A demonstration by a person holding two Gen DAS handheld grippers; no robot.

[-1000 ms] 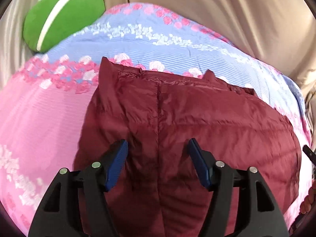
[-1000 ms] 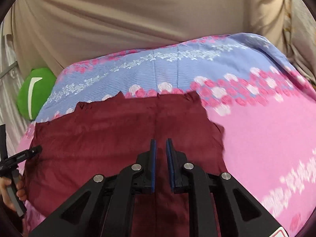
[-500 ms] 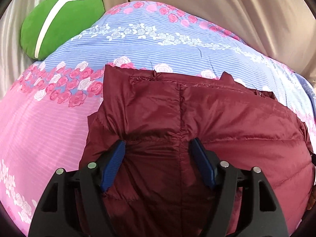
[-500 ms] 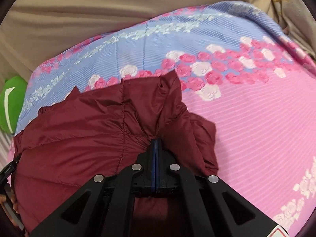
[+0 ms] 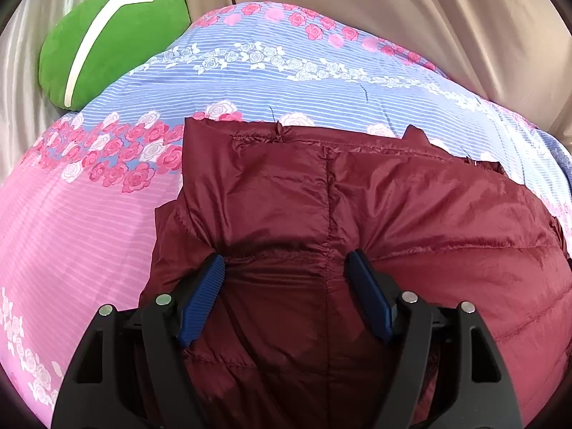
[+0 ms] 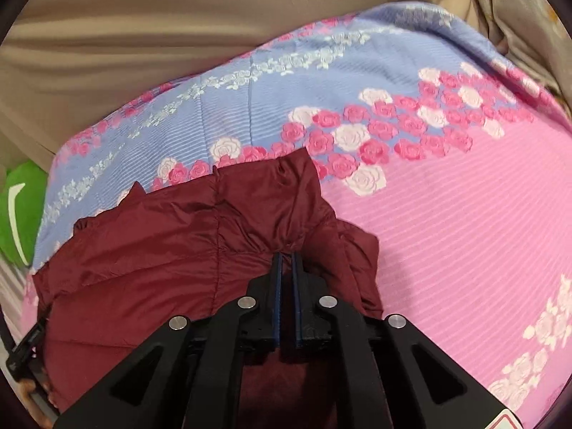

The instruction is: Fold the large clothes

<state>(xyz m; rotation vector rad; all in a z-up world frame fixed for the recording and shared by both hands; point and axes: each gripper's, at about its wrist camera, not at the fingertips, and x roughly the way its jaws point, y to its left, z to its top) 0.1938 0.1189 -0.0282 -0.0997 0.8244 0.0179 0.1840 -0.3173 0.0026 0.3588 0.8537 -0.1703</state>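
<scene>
A maroon puffer jacket [image 5: 393, 196] lies spread on a bed, its upper hem toward the far side. My left gripper [image 5: 284, 259] presses down on its left part, jaws wide apart, a hump of quilted fabric between the blue pads [image 5: 200, 296] but not squeezed. In the right wrist view the jacket [image 6: 161, 250] bunches up at its right corner. My right gripper [image 6: 286, 255] pinches a fold there; its jaws are easing apart to a narrow slit, with creases running from the tips.
The floral bedspread [image 5: 89, 232], pink in front and blue behind, stretches wide to the right [image 6: 447, 232]. A green cushion [image 5: 107, 43] sits at the far left corner. Beige curtain [image 5: 393, 18] hangs behind the bed. A hand [image 6: 30, 389] shows at the lower left edge.
Both grippers sank onto the jacket. The right jaws closed on its right corner and gathered it into a bunch, then parted slightly. The left jaws widened a little.
</scene>
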